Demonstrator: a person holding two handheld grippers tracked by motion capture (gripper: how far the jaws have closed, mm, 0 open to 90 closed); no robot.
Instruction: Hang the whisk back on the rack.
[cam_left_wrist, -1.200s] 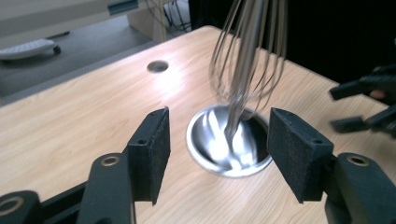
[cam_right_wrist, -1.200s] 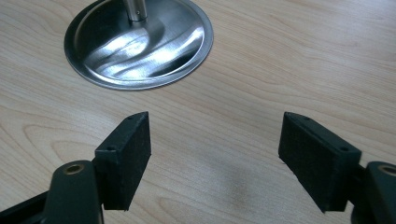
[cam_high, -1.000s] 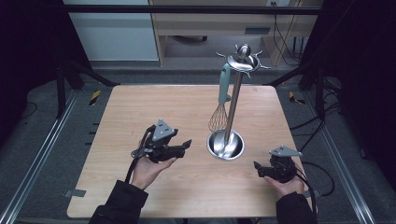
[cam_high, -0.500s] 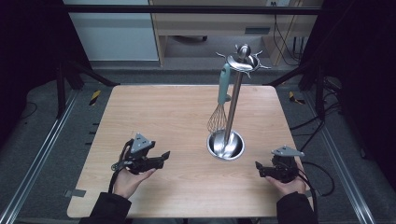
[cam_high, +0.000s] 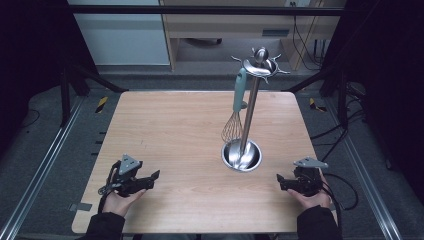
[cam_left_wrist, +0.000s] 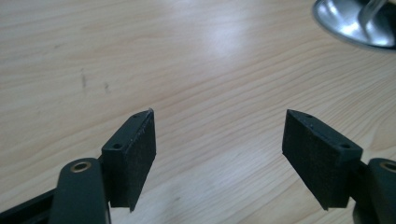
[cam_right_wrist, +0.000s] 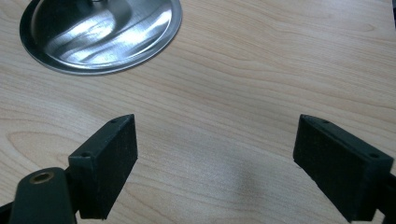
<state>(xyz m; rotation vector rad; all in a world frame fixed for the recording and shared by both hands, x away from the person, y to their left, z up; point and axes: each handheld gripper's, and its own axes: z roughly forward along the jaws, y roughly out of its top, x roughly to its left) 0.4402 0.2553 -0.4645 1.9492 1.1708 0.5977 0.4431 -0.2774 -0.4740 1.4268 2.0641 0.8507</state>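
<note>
Both tongs wide and empty near the front of the pale wooden bench (cam_high: 175, 125).

Left tongs (cam_high: 153, 177) and right tongs (cam_high: 281, 181) just spread, nothing between the pads — low over bare wood. Teal-handled wire whisk (cam_high: 235, 117) hanging from the steel utensil stand (cam_high: 248, 125), mid-bench, well apart. Best approached level, closing on the handle — not the wires.
</note>
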